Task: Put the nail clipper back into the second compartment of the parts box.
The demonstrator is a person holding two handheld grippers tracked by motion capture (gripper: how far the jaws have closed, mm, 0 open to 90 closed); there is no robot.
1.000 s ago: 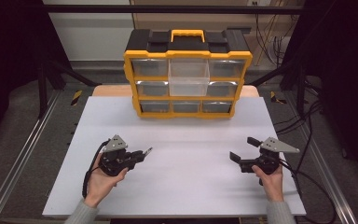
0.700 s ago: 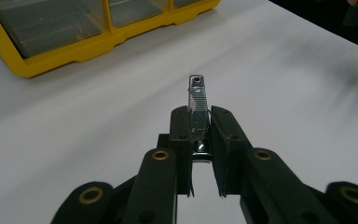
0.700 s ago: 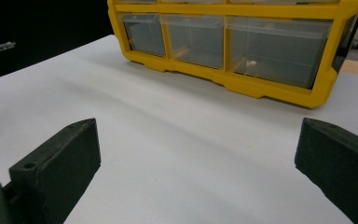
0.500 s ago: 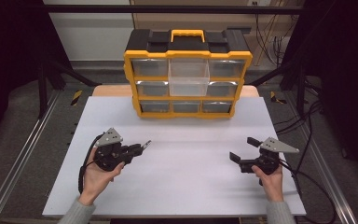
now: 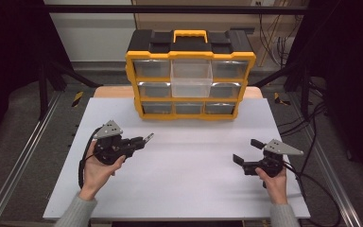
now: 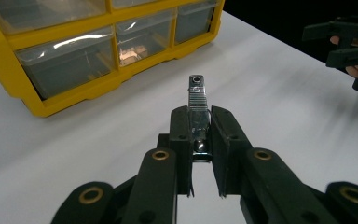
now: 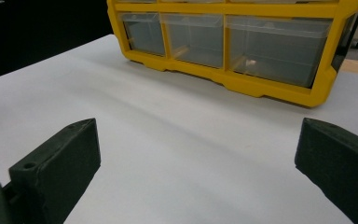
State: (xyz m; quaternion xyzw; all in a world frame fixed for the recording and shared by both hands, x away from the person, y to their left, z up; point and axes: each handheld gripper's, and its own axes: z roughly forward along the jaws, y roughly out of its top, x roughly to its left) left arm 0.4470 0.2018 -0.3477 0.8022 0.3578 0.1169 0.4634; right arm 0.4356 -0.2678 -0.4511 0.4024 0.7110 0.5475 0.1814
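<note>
Metal nail clipper [image 6: 197, 108] in left tool [image 6: 198, 122], no legible writing

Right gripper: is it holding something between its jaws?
No, the right gripper has its jaws wide apart, with bare white table between them.

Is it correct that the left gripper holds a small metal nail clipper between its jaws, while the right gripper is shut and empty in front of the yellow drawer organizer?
Not quite. The right gripper is empty, but its jaws stand wide open, as the right gripper view shows. The rest holds: the left gripper is shut on the metal nail clipper, in front of the yellow drawer organizer.
</note>
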